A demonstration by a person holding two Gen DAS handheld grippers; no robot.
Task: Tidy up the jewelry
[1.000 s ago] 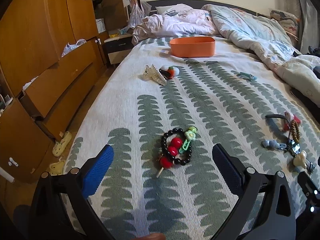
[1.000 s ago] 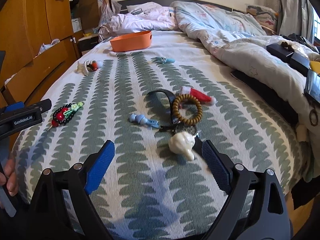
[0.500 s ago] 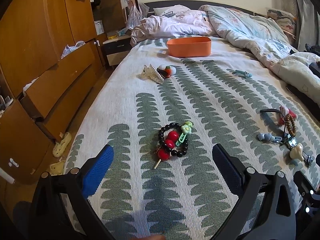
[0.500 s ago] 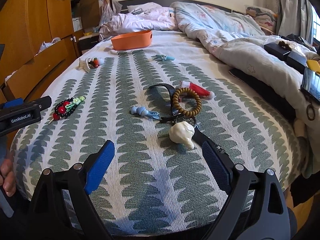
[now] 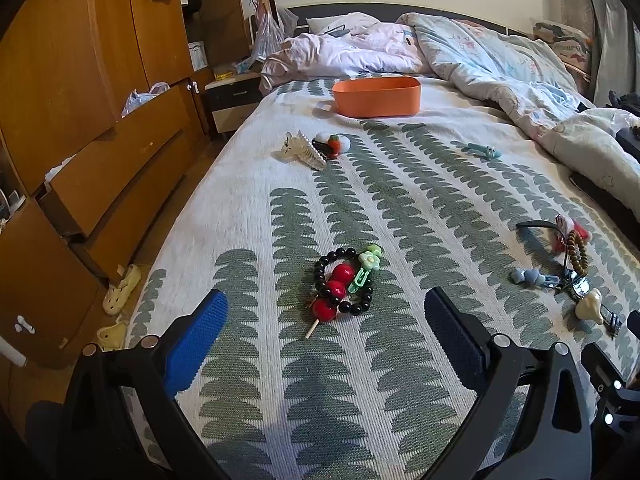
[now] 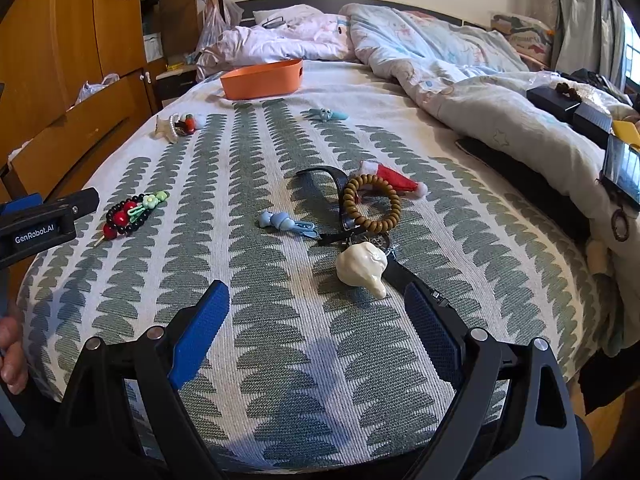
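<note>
Nothing is gripped yet: both the left claw (image 5: 326, 328) and right claw (image 6: 316, 320) are held spread; the black bead bracelet (image 5: 342, 282) must be pinched next for the orange bin (image 5: 377, 96).

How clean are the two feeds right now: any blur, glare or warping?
Left wrist view: sharp, strong fisheye bowing of the wardrobe, soft shadow on the bedspread between the open jaws. Right wrist view: equally sharp, bed edge curved, daylight glare at the window, bead bracelet crisp.
</note>
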